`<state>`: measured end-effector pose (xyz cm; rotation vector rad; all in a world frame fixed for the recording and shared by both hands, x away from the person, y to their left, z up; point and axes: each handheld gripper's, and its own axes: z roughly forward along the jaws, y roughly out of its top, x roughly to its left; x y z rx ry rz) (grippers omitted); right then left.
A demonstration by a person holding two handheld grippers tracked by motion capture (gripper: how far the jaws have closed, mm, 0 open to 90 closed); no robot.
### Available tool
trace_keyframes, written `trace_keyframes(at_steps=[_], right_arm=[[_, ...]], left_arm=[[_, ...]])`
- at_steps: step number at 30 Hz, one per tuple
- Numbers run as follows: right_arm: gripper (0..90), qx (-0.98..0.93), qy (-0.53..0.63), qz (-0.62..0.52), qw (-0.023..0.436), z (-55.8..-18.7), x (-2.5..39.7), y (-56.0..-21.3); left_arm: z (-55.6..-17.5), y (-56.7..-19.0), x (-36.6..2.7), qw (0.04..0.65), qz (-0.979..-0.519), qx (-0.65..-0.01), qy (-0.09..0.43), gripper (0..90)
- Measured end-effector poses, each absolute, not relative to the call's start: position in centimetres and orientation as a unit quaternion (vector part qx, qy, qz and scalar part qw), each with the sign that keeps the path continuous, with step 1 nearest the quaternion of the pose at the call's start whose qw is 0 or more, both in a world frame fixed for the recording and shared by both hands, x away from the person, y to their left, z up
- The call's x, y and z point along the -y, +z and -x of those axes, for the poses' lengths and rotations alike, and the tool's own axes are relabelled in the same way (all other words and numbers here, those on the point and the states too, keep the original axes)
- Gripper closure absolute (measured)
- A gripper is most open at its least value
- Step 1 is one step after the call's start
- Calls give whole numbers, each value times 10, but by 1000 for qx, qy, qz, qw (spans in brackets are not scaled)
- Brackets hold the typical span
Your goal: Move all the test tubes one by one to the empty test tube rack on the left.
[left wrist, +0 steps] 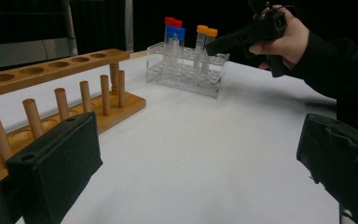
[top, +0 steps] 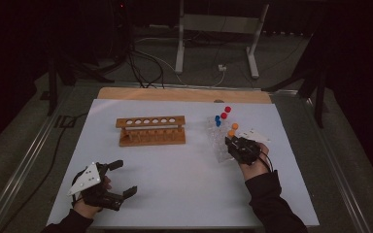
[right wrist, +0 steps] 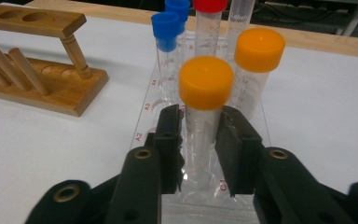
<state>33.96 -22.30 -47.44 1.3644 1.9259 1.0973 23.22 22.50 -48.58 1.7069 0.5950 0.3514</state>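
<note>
since i'm closing on the near tube: risk is tipping the clear tube rack (right wrist: 142, 119) or knocking the second orange-capped tube (right wrist: 256, 74) just behind.
cause: an off-centre squeeze or a slanted pull.
tube position: near orange-capped tube (right wrist: 205, 107) upright in the rack, between my right gripper (right wrist: 200, 144) pads, under its cap.
right jaws: nearly touching it, can't tell if clamped.
left gripper (top: 116, 179): jaws wide apart, holding nothing, near the wooden rack (top: 150, 130).
</note>
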Motion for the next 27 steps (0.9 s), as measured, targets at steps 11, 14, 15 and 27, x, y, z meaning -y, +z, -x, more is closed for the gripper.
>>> trace_keyframes(at_steps=[11, 14, 15, 27], right_arm=[[745, -716, 401, -502, 272, -340, 223, -473], [745, -714, 407, -499, 277, -339, 224, -467], [745, -714, 407, -499, 277, -339, 224, -467], [745, -711, 420, -481, 296, -334, 223, -443]], left_arm=[[-232, -486, -225, 610, -734, -255, 152, 5], [-232, -486, -225, 609, -735, -256, 153, 5], [-232, -486, -225, 610, -735, -256, 152, 5], [-232, -487, -225, 606, -737, -257, 154, 5]])
